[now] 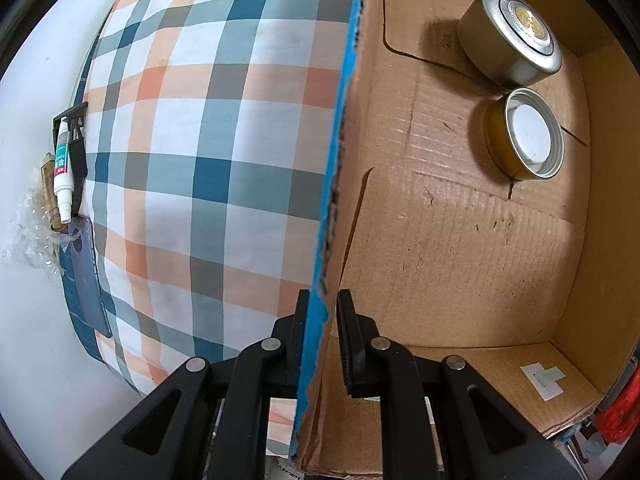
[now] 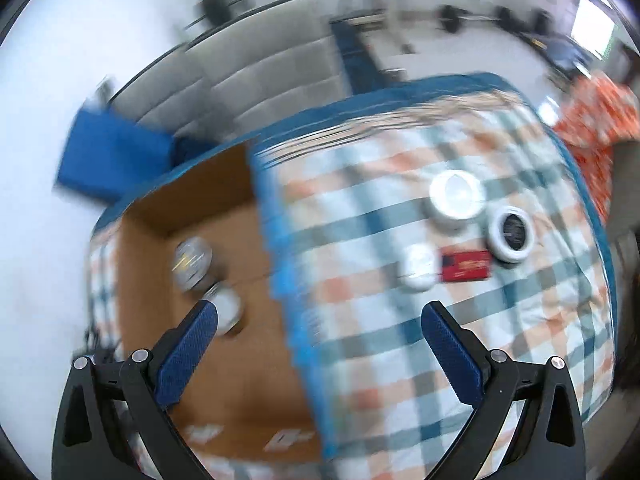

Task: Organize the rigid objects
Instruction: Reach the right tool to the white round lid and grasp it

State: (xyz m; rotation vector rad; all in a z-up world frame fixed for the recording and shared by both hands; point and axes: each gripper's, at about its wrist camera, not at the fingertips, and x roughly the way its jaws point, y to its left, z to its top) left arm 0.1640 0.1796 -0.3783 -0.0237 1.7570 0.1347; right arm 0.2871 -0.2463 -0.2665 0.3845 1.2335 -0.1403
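My left gripper (image 1: 323, 312) is shut on the blue-edged wall of a cardboard box (image 1: 320, 280). Inside the box lie a silver round tin (image 1: 512, 36) and a gold-sided lid (image 1: 528, 136). In the blurred right wrist view the box (image 2: 248, 360) holds the same two round items (image 2: 192, 264). My right gripper (image 2: 320, 320) is open and empty above the box edge. On the checked cloth (image 2: 440, 340) beyond it lie a white round lid (image 2: 456, 198), a white-rimmed dark tin (image 2: 512, 236), a small white object (image 2: 418, 268) and a red card-like box (image 2: 466, 266).
At the left edge of the checked cloth (image 1: 200, 140) lie a white tube (image 1: 64, 168) in a black holder, a gold tube (image 1: 48, 184), crumpled clear plastic (image 1: 32, 240) and a dark flat case (image 1: 86, 280). A blue object (image 2: 112, 160) and orange fabric (image 2: 592, 116) lie beyond.
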